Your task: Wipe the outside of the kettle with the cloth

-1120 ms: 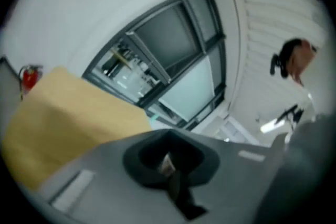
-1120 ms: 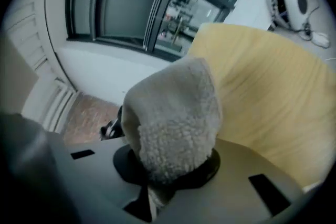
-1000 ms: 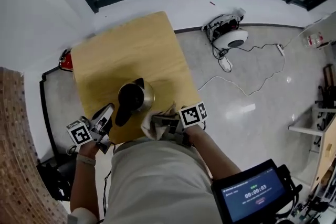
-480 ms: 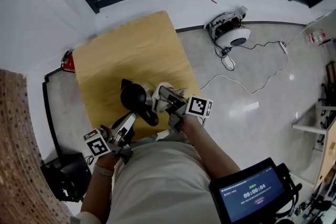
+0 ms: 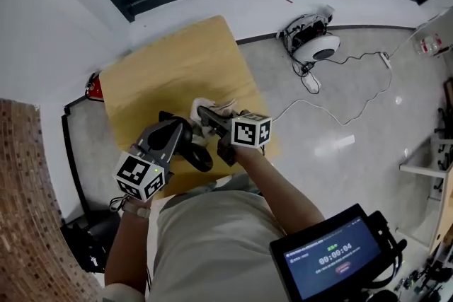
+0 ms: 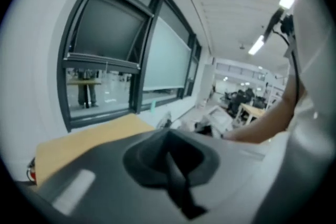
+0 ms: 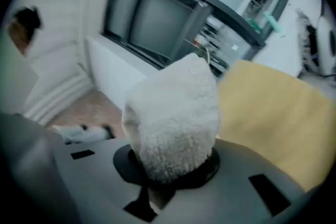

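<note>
We see the wooden desk [image 5: 177,67] in the middle left of the head view, with both grippers low over its near edge. The right gripper [image 5: 210,116] comes in from the lower right of the frame and points to the upper left. Its jaws are closed on the cloth [image 5: 206,107], a fluffy white wad. In the right gripper view the wad stands straight out of the closed jaws, its long axis along them, its rounded end toward the dark window frame in the upper middle and the desk off to the right. The kettle [image 5: 197,153] sits just left of and below the cloth, mostly hidden under the left gripper [image 5: 172,132]. What shows of it is a dark body and a black handle running on a diagonal from upper left to lower right. We cannot tell whether it stands upright or leans, or whether the cloth touches it. The left gripper rises from the lower left, its marker cube nearest us. In the left gripper view its jaws look drawn together with nothing showing between them, and they face the window and ceiling, with the desk low at the left. A white device [image 5: 315,47] with a cable lies on the floor at the upper right, and a lit screen [image 5: 329,262] fills the lower right corner.
</note>
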A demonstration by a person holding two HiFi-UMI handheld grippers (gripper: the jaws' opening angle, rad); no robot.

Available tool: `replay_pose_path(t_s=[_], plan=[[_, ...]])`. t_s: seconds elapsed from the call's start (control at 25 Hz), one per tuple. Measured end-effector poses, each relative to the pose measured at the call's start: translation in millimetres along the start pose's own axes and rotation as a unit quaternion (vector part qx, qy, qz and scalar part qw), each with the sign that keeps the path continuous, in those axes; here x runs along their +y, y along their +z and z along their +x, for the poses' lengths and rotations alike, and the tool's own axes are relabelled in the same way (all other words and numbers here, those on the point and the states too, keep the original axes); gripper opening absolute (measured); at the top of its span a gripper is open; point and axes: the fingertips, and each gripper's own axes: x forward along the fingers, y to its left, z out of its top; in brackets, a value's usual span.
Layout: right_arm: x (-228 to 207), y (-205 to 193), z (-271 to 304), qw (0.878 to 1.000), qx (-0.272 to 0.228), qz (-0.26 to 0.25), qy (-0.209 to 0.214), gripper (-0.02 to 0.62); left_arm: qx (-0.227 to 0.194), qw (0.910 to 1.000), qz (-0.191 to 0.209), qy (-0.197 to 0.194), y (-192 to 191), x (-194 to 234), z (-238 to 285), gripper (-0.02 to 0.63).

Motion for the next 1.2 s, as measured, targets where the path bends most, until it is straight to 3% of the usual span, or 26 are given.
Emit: replay_pose_path(t_s=[0.04,0.08,0.12,0.2,0.24,0.28,0.32,0.36,0.4,0.44,0.48,0.56,0.6,0.64,0.68,0.72,0.76,0.8,0.84,0.88,0.92,1.0,1.04,1.08,1.12,1.2], plan=[[40.4,21.1,-5.3,0.996,-0.052,-0.018,0.076,0.071,-0.003,1.0,-0.003,0.002,-0.1,-1.6,-2.9,-0.012],[60.3,31.5,-6.2,0.99,-0.077,-0.028,0.113,0.071,-0.007,0.9999,-0.01,0.002,0.0,-2.0,-5.5,-0.012],[52.2,28.6,-1.3,0.992,-0.069,-0.032,0.097,0.071,-0.009,0.9998,-0.019,0.0,0.1,-1.4,-6.9,-0.012],[-23.4,-8.1,14.8,0.999,0.026,-0.01,-0.038,0.071,-0.007,0.9992,-0.038,-0.011,0.0,0.2,-6.6,-0.012],[-56.7,-28.6,19.4,0.992,0.08,0.019,-0.092,0.071,-0.006,0.9987,-0.047,-0.017,-0.3,0.4,-6.7,-0.012],[-62.6,-36.0,20.3,0.989,0.105,0.039,-0.098,0.069,-0.006,0.9985,-0.05,-0.021,-0.5,-0.1,-7.6,-0.011],[-37.4,-26.2,17.8,0.994,0.091,0.029,-0.054,0.071,-0.007,0.9987,-0.045,-0.023,-0.5,-1.0,-8.6,-0.011],[7.1,-6.2,12.3,0.998,0.052,-0.008,0.021,0.071,-0.008,0.9991,-0.035,-0.024,0.0,-2.3,-9.2,-0.011],[50.7,12.2,5.6,0.995,0.011,-0.05,0.091,0.071,-0.006,0.9995,-0.022,-0.024,0.5,-3.8,-9.5,-0.011],[73.8,20.2,1.2,0.989,-0.016,-0.076,0.124,0.071,-0.002,0.9998,-0.009,-0.02,0.2,-5.0,-9.8,-0.01],[65.9,15.0,1.0,0.991,-0.019,-0.079,0.103,0.071,0.005,0.9999,0.007,-0.013,-0.7,-5.9,-9.8,-0.009],[-18.9,-24.8,4.2,0.998,0.036,-0.011,-0.047,0.071,0.02,0.999,0.041,-0.003,-2.4,-8.6,-7.9,-0.009],[-57.8,-46.2,1.6,0.991,0.067,0.047,-0.111,0.071,0.023,0.9984,0.052,0.0,-3.0,-10.9,-6.8,-0.009],[-68.2,-55.0,-4.0,0.985,0.072,0.089,-0.127,0.07,0.025,0.9981,0.057,0.002,-3.6,-12.9,-6.4,-0.009],[-44.9,-46.5,-11.7,0.991,0.044,0.091,-0.093,0.069,0.024,0.9981,0.056,0.003,-3.4,-13.8,-6.3,-0.009],[2.8,-27.1,-20.3,0.998,-0.005,0.051,-0.021,0.071,0.018,0.9986,0.05,0.002,-2.1,-12.8,-6.1,-0.009],[56.9,-9.3,-28.2,0.997,-0.053,-0.013,0.062,0.071,0.011,0.9993,0.037,0.0,-0.4,-10.2,-6.5,-0.009],[96.0,-2.7,-33.3,0.986,-0.087,-0.074,0.119,0.071,0.006,0.9998,0.021,-0.001,0.5,-6.6,-7.9,-0.009],[103.8,-7.6,-34.4,0.981,-0.102,-0.108,0.129,0.071,0.003,1.0,0.009,-0.002,0.5,-3.2,-9.4,-0.009],[78.5,-19.5,-32.9,0.986,-0.101,-0.097,0.092,0.071,0.002,1.0,0.002,-0.003,0.3,-0.8,-9.8,-0.009],[31.6,-35.9,-31.4,0.996,-0.079,-0.045,0.028,0.071,0.001,1.0,-0.002,-0.007,0.5,0.0,-8.8,-0.009],[-53.3,-79.9,-33.8,0.993,0.039,0.057,-0.093,0.069,-0.005,0.9998,-0.016,-0.014,1.6,-1.3,-7.2,-0.009],[-62.9,-96.1,-37.7,0.987,0.102,0.053,-0.113,0.069,-0.008,0.9996,-0.022,-0.013,2.0,-1.4,-7.7,-0.009],[-46.5,-98.7,-42.5,0.986,0.138,0.021,-0.097,0.069,-0.009,0.9996,-0.024,-0.011,2.0,-0.9,-8.5,-0.009],[-10.2,-88.1,-48.2,0.989,0.138,-0.018,-0.049,0.069,-0.008,0.9996,-0.026,-0.01,1.5,-0.1,-8.9,-0.009],[86.4,-56.1,-63.2,0.988,0.092,-0.059,0.105,0.069,0.009,0.9989,-0.042,-0.02,-0.4,3.2,-7.5,-0.008]])
